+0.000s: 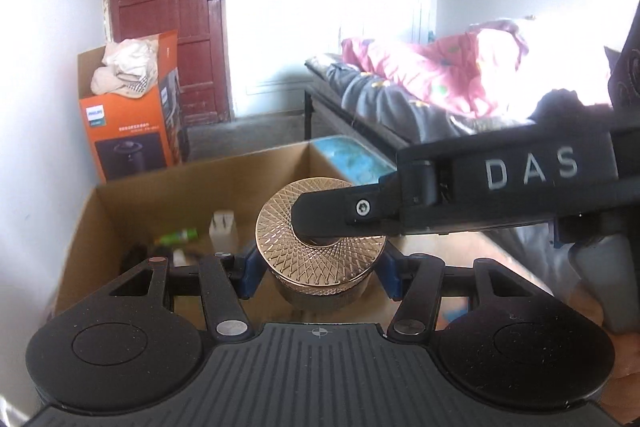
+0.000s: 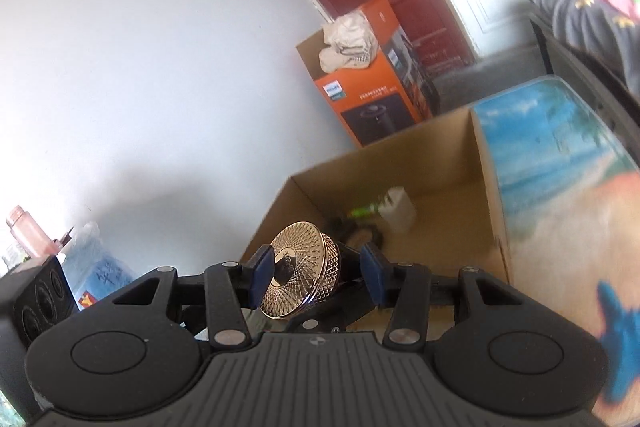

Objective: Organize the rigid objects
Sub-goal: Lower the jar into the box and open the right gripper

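A round jar with a gold patterned lid point(image 1: 280, 227) hangs above an open cardboard box point(image 1: 180, 199). My left gripper point(image 1: 318, 269) is shut on the jar's sides with its blue pads point(image 1: 249, 277). From the right, a finger of my right gripper point(image 1: 340, 213) lies across the lid. In the right wrist view the jar point(image 2: 304, 267) looks tilted, and my right gripper point(image 2: 316, 279) clamps it between lid and base. Inside the box point(image 2: 440, 155) lie a white adapter point(image 2: 396, 213), a green tube point(image 2: 364, 213) and a dark item.
An orange appliance carton point(image 1: 132, 115) stuffed with cloth stands by the red door point(image 1: 168, 7). A bed with a pink blanket point(image 1: 440, 75) fills the right. The box sits on a beach-print tabletop point(image 2: 560, 155). A pink bottle point(image 2: 28, 231) and a black speaker point(image 2: 36, 299) stand far left.
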`<state>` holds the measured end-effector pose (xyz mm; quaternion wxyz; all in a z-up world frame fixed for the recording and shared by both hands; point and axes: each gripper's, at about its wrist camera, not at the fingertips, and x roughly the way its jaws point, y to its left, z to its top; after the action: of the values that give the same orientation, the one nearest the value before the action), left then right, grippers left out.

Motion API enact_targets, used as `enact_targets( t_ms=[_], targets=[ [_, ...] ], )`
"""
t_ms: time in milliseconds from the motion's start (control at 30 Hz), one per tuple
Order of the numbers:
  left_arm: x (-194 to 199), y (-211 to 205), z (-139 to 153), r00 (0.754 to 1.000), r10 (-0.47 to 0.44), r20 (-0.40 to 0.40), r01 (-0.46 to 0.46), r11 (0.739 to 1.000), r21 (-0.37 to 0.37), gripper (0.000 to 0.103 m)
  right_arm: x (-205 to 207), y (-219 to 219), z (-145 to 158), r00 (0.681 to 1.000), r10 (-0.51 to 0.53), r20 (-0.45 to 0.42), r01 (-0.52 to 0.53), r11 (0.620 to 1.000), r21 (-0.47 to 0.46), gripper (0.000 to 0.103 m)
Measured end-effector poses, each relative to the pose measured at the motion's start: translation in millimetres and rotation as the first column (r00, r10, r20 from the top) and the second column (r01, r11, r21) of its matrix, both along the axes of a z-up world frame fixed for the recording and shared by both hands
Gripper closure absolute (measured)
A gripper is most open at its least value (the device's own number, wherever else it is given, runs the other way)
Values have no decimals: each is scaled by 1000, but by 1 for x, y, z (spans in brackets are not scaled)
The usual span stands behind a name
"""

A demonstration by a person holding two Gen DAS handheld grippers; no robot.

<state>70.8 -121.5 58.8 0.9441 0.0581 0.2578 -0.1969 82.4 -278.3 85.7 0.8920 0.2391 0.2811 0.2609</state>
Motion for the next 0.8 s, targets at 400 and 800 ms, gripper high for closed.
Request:
enact_targets(
  t_ms=[400, 800],
  targets=[
    [137, -11, -24, 960, 19, -280, -32, 999, -41, 46, 148, -7, -24, 975, 57, -214, -72, 995, -63, 52],
    [202, -2, -56, 885, 63, -461, -112, 990, -80, 46, 213, 5, -49, 956, 96, -276, -153, 969, -193, 52]
  ],
)
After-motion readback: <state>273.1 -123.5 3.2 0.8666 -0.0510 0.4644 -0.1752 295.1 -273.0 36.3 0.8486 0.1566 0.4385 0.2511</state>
